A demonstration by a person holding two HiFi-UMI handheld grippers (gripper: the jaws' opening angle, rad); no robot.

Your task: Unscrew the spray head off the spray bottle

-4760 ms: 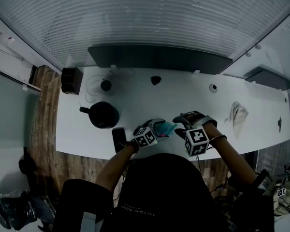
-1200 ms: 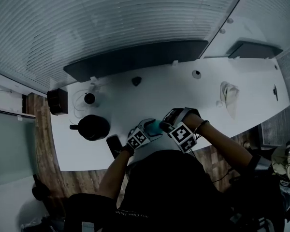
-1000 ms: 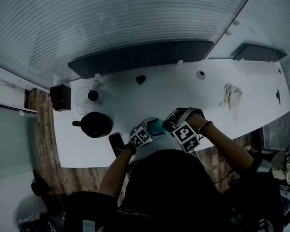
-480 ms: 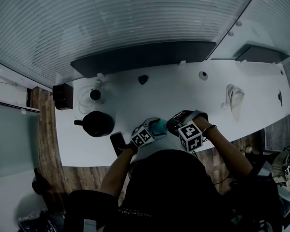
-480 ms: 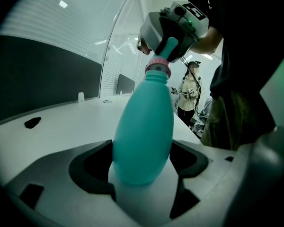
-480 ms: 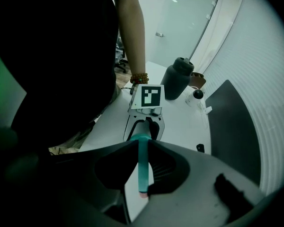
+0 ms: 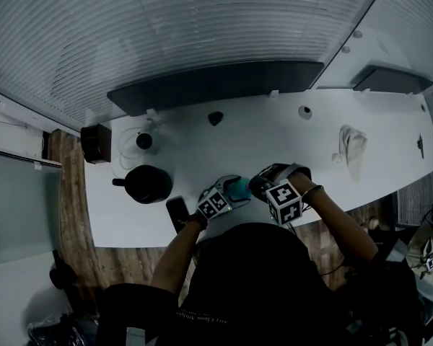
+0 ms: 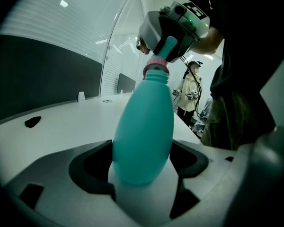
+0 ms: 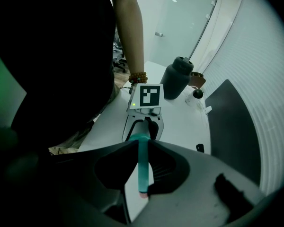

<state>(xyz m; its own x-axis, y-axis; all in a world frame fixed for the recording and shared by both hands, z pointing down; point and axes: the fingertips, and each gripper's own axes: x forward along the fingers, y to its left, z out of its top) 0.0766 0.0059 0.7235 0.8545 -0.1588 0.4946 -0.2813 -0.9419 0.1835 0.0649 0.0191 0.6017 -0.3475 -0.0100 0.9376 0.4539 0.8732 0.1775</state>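
One long, smooth white counter (image 7: pixel 274 139) is carrying one rounded black jug (image 7: pixel 148 184) and one crumpled pale cloth (image 7: pixel 352 144), well apart from each other. Two grey, hard-shelled grippers are meeting over the counter's near edge, each bearing one marker cube.

Left gripper (image 8: pixel 142 167): its fingers (image 8: pixel 88 148) are standing fairly wide apart and clamping the broad base of the spray bottle (image 8: pixel 144 126) from both sides.

Right gripper (image 9: pixel 142 145): its fingers (image 9: pixel 105 150) are standing nearly together and pinching the flat teal spray head (image 9: pixel 143 169) edge-on.

One bottle is being held between the two grippers. Its body is showing as smooth, matte teal plastic, egg-shaped and tapering to a narrow neck. Its long axis is running from the left gripper toward the right gripper, with the neck pointing at the right one.

One pink ring-shaped collar (image 8: pixel 156 66) is sitting on the neck, just below the spray head.
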